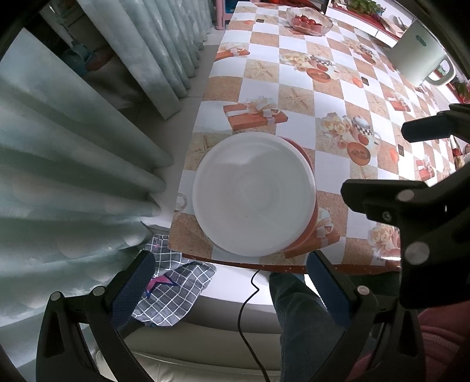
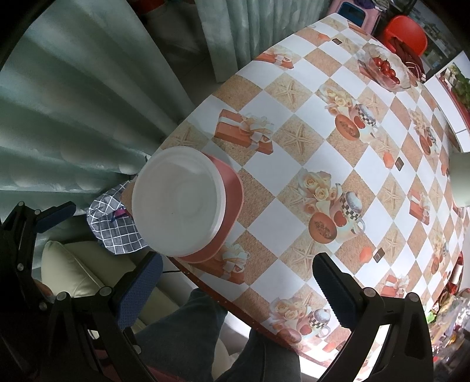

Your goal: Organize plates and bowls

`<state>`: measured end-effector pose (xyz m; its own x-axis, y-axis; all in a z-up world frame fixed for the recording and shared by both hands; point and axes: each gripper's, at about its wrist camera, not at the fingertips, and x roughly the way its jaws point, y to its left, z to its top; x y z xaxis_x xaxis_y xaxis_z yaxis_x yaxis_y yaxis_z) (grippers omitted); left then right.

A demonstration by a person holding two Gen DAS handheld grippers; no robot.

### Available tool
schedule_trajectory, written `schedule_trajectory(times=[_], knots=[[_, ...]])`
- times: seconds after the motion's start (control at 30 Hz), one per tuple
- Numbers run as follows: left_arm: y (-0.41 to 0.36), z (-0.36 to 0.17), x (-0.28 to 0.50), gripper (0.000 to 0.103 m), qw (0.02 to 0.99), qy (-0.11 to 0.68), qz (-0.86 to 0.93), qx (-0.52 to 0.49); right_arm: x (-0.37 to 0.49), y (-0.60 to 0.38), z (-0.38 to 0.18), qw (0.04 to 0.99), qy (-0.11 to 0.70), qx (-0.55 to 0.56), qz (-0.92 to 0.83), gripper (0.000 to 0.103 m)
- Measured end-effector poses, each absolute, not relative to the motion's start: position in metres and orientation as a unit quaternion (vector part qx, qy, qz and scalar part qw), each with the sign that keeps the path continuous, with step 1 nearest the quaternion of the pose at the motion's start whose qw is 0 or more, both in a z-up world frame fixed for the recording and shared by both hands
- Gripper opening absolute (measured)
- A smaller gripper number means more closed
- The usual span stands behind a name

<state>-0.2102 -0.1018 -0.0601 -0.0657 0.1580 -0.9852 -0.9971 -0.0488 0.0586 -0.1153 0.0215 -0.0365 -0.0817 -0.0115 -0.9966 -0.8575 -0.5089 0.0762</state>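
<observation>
White bowl (image 1: pixel 254 194) sits stacked on red plate (image 2: pixel 232 202) at table (image 1: pixel 337 97) edge. Left gripper (image 1: pixel 232 282) and right gripper (image 2: pixel 238 282) hover nearby, jaws apart, holding nothing.

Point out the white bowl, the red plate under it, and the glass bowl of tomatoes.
white bowl (image 1: pixel 252 197): left wrist view, inside bottom.
red plate (image 2: pixel 233 188): right wrist view, exposed rim.
glass bowl (image 1: pixel 323 19): left wrist view, right rim.

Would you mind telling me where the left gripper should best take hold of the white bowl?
Probably at the rim of the white bowl, from the near table-edge side: it sits nested on a red plate, so its thin lip is exposed. The left gripper hovers open there.
</observation>
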Motion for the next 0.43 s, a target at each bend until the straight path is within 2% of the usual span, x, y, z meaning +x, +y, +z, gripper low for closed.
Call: schedule_trajectory(times=[0.43], knots=[[-0.1,-0.051,-0.216,0.103,0.52,0.454,0.569,-0.448,-0.116,0.027,-0.037,0.318,0.377,-0.584,0.645,0.103]])
